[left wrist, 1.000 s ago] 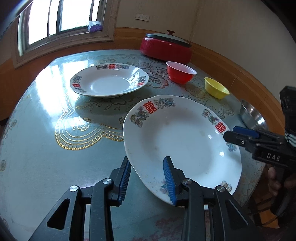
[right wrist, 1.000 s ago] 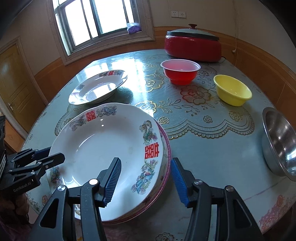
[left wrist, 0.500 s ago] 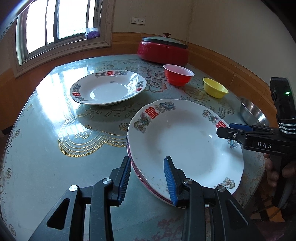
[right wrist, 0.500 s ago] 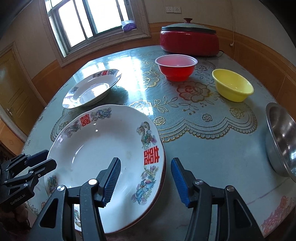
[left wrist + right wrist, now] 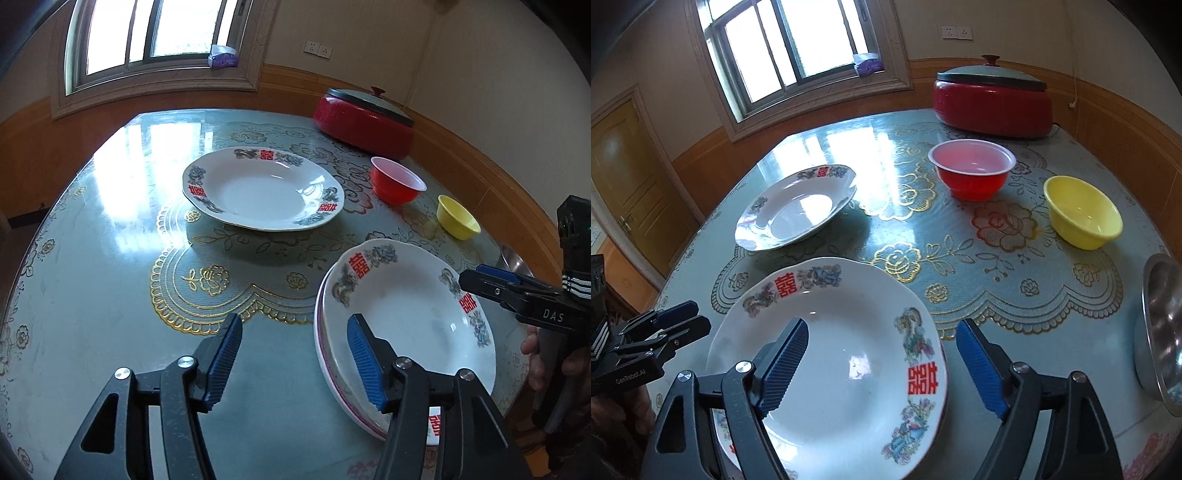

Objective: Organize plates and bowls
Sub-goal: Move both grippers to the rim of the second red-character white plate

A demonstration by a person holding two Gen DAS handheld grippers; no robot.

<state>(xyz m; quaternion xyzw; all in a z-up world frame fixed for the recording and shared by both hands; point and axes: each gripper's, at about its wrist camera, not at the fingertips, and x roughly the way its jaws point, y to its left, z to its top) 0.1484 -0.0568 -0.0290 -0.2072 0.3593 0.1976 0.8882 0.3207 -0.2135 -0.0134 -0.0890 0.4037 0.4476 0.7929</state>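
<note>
A white plate with red characters [image 5: 413,314] [image 5: 846,354] rests on another plate at the near table edge. A second white plate [image 5: 262,186] [image 5: 798,206] sits alone farther back. A red bowl [image 5: 397,180] [image 5: 973,168], a yellow bowl [image 5: 458,216] [image 5: 1082,210] and a steel bowl [image 5: 1163,332] stand to the right. My left gripper [image 5: 295,354] [image 5: 681,321] is open and empty, its jaws straddling the stack's left rim. My right gripper [image 5: 882,365] [image 5: 491,280] is open and empty, above the stack's right rim.
A red lidded electric pot [image 5: 364,116] [image 5: 993,99] stands at the back of the round glass-topped table [image 5: 110,258]. A window sill with a purple packet [image 5: 221,59] is behind. A door [image 5: 624,192] is at the left.
Both grippers have opened wider and drawn back from the top plate, which now lies flat on the plate below. The left view has swung left.
</note>
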